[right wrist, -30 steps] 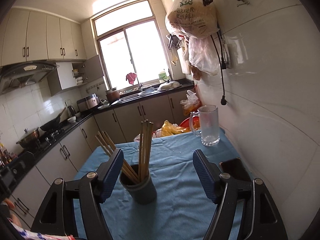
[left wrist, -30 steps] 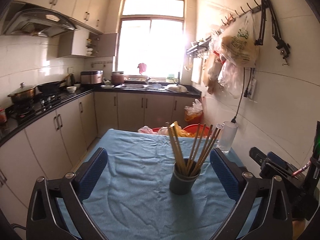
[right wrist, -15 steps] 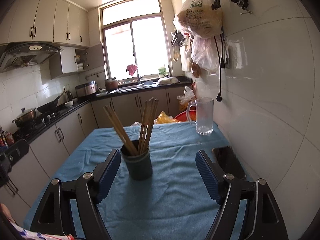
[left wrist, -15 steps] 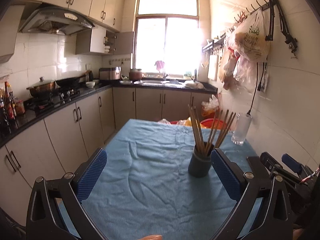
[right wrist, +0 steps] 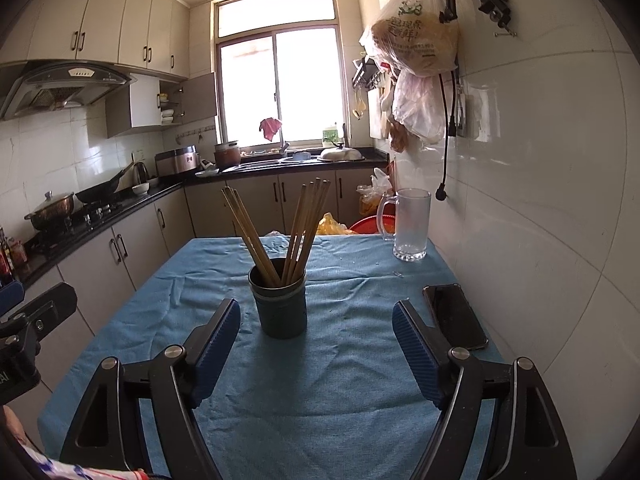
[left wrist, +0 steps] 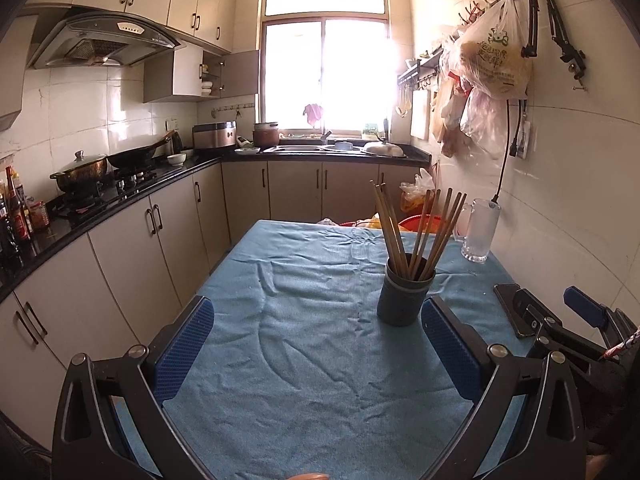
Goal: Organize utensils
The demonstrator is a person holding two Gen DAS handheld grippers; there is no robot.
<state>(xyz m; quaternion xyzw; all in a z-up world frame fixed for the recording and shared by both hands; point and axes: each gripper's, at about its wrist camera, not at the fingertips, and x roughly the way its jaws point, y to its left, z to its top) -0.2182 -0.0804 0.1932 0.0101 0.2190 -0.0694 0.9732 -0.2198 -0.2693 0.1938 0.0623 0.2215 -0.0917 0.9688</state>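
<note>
The cup [right wrist: 280, 304] stands upright near the middle of the desk [right wrist: 328, 392], on a wrinkled blue cloth [left wrist: 312, 360]. It is a dark grey round cup with a faint paler band just under its rim. In it stand the chopsticks [right wrist: 296, 228], plain light-brown sticks that splay into two fans, one leaning left and one right; how many there are is hard to count where they overlap.

Beyond the cup to the right, near the wall, stands a clear glass mug [right wrist: 410, 224] with a handle. Right of the cup, nearer the camera, a black phone [right wrist: 454, 316] lies flat with a dark screen.

High on the wall beyond the mug hangs a plastic bag [right wrist: 416, 40] printed with green marks and a row of Chinese characters; they are too small and curved to read with certainty. What the bag holds is only a pale mass.

The right gripper [right wrist: 316, 344] has its blue-padded fingers wide apart with nothing between them; the cup stands just beyond its left finger. The left gripper [left wrist: 318, 344] also has its fingers wide apart, over bare cloth, with the cup just past its right finger. Each gripper shows only partly at the edge of the other's view.
</note>
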